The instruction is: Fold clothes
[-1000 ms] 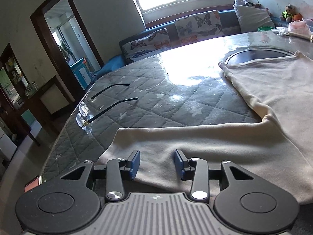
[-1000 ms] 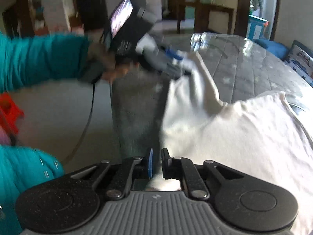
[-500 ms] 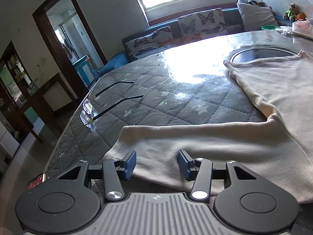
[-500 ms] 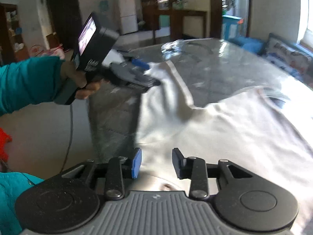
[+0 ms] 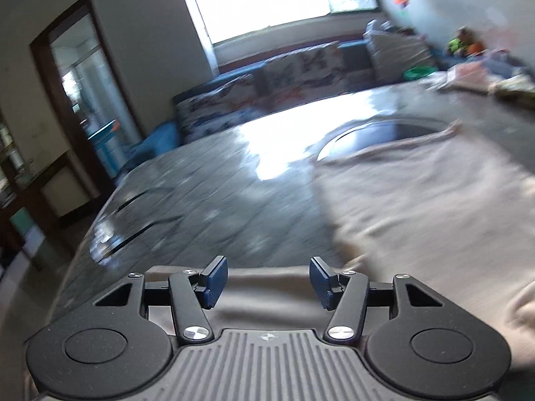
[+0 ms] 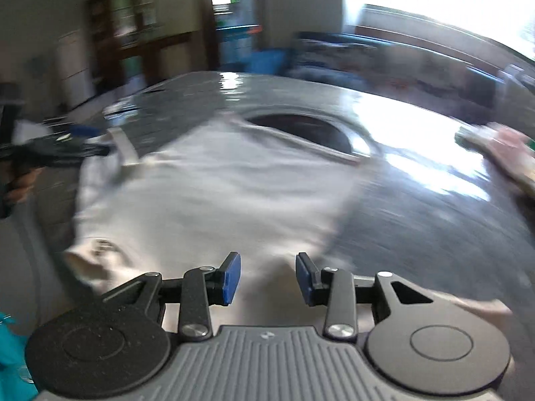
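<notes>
A cream shirt (image 5: 418, 200) lies spread on the grey quilted table (image 5: 217, 183), blurred by motion. One sleeve (image 5: 267, 287) lies flat just under my left gripper (image 5: 268, 267), whose jaws are opening with nothing pinched between the blue pads. In the right wrist view the shirt (image 6: 217, 193) fills the middle of the table (image 6: 418, 227). My right gripper (image 6: 268, 264) hovers over its near hem with jaws apart and empty. The left gripper (image 6: 100, 142) shows at the far left by the sleeve, held by a hand (image 6: 20, 183).
A dark round recess (image 5: 378, 137) in the table lies beyond the shirt's neckline. Glasses (image 5: 110, 234) rest near the left table edge. A pile of items (image 5: 485, 77) sits at the far right. A sofa (image 5: 267, 93) stands under the window.
My right gripper let go of the shirt's hem, opened, and swung right across the garment. My left gripper's jaws widened and it drew back and up from the sleeve.
</notes>
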A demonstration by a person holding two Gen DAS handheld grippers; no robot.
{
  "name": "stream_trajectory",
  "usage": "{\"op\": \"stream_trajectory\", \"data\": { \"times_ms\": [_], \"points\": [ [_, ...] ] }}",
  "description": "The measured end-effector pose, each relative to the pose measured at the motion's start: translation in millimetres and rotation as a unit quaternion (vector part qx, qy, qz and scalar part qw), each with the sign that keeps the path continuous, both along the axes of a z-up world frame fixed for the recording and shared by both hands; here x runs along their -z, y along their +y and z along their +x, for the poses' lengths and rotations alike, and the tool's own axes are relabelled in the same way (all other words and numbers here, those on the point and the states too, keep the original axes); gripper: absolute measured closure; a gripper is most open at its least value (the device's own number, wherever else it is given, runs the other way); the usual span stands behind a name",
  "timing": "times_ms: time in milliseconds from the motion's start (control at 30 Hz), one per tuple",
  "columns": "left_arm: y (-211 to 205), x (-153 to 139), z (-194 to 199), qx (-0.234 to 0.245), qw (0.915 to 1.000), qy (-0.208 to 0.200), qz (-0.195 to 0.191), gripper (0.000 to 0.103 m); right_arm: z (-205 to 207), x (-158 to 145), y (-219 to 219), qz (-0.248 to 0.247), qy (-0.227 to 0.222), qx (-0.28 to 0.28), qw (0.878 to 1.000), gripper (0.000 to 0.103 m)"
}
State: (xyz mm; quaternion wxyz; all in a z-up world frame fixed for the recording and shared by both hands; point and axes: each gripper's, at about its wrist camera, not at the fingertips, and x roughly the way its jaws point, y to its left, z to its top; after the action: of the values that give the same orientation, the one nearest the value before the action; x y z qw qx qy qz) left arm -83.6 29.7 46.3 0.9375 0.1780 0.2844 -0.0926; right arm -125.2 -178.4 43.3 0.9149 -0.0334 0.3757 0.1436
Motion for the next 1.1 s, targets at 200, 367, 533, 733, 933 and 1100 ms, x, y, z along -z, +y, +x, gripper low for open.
{"op": "stream_trajectory", "data": {
  "times_ms": [200,367,533,733,933,1100],
  "points": [
    [-69.0,-12.4,-16.1,0.102,0.994,0.001,-0.04,0.045,-3.7,11.3,-40.1,-0.017,-0.003,0.071,0.997,0.067],
    [-126.9,-5.8,-36.9,0.189,0.9803,0.021,-0.054,0.045,5.2,18.8,-34.7,-0.021,-0.014,0.082,0.996,0.067],
    [-160.3,6.7,-56.7,0.255,0.9648,0.042,-0.049,0.045,10.8,31.8,-26.8,-0.037,-0.017,0.094,0.995,0.068],
    [-166.0,25.1,-65.5,0.277,0.9576,0.073,-0.027,0.045,13.9,38.4,-32.2,-0.046,-0.026,0.144,0.988,0.067],
    [-156.1,31.0,-62.0,0.266,0.9592,0.091,-0.031,0.044,4.1,30.8,-36.5,-0.021,-0.044,0.132,0.99,0.065],
    [-159.0,29.6,-64.9,0.266,0.9596,0.087,-0.029,0.044,3.4,28.6,-16.4,-0.03,-0.054,0.083,0.995,0.061]
  ]
}}
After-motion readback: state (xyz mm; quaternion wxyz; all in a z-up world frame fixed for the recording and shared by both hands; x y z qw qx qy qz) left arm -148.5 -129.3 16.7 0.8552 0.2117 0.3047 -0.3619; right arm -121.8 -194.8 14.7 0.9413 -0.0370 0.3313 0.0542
